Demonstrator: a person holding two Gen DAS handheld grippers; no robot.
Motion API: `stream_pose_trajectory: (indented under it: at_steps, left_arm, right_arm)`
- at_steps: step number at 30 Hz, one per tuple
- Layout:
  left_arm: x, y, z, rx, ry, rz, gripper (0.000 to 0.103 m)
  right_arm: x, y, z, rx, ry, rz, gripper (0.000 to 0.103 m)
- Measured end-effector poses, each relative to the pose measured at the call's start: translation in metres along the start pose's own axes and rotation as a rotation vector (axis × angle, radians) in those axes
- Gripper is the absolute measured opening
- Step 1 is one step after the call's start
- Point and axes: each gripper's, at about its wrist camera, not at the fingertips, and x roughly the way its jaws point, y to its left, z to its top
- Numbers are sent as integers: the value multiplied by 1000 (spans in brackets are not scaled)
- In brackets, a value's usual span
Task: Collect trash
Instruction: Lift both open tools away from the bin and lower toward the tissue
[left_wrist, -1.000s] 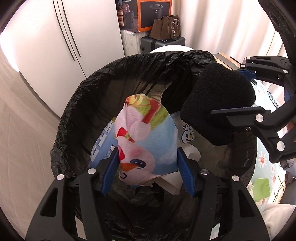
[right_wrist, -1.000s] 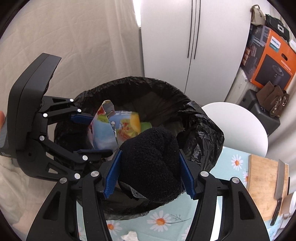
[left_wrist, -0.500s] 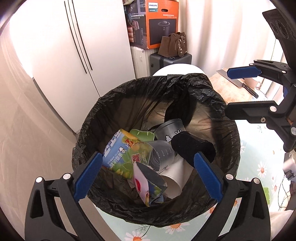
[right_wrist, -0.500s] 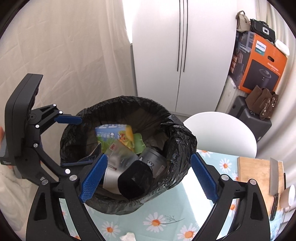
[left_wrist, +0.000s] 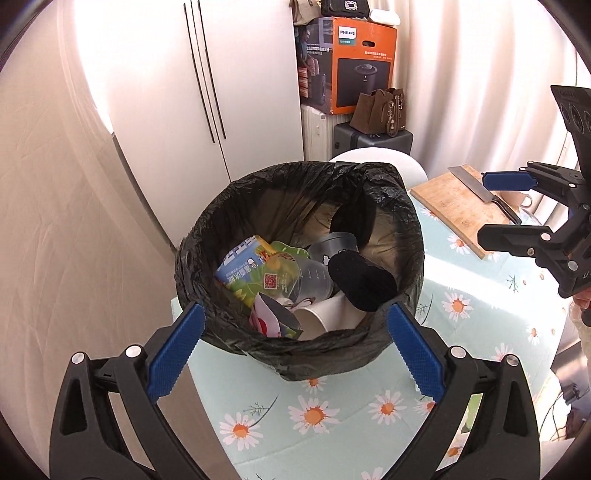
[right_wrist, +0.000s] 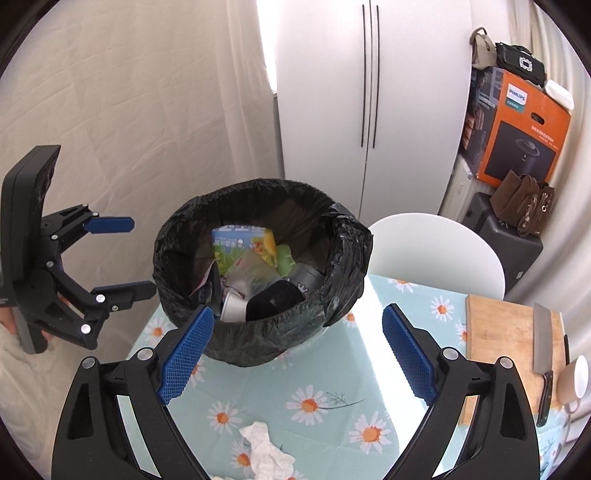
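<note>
A bin lined with a black bag (left_wrist: 406, 236) (right_wrist: 347, 258) stands on the daisy tablecloth. Inside lie a black sock (left_wrist: 364, 282) (right_wrist: 275, 299), a colourful snack packet (left_wrist: 251, 273) (right_wrist: 236, 240), clear plastic cups (left_wrist: 310, 280) and a paper cup (left_wrist: 325, 317). My left gripper (left_wrist: 295, 350) is open and empty above the bin's near side; it also shows in the right wrist view (right_wrist: 122, 254). My right gripper (right_wrist: 295, 354) is open and empty, back from the bin; it shows at the right in the left wrist view (left_wrist: 506, 206). A crumpled white tissue (right_wrist: 267, 452) lies on the cloth below the right gripper.
A wooden cutting board (right_wrist: 498, 347) (left_wrist: 458, 199) with a cleaver (right_wrist: 543, 350) lies to the right, a mug (right_wrist: 574, 380) beside it. A white chair (right_wrist: 436, 251) stands behind the table. A white cabinet (right_wrist: 369, 92), an orange box (left_wrist: 354, 62) and a brown bag (left_wrist: 376, 110) stand behind.
Both grippers opened and dropped their loads into the bin: the left its snack packet, the right its black sock. Both then pulled up and back from the bin.
</note>
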Motion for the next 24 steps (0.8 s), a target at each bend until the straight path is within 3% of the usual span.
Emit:
stream_pose_trajectory:
  at_steps: [9,14,24]
  left_arm:
    - [-14,-30,-38,-66,51,54,97]
    - [-10,-53,-58,-38,85,84,97]
    - [22,-100,-86,19,174,-1,97]
  right_arm:
    - [-19,-14,-47,-18,31,25,88]
    - [-20,-23,-75,-10,71,4,88]
    - [-23,-32,-129,11,160,-25,88]
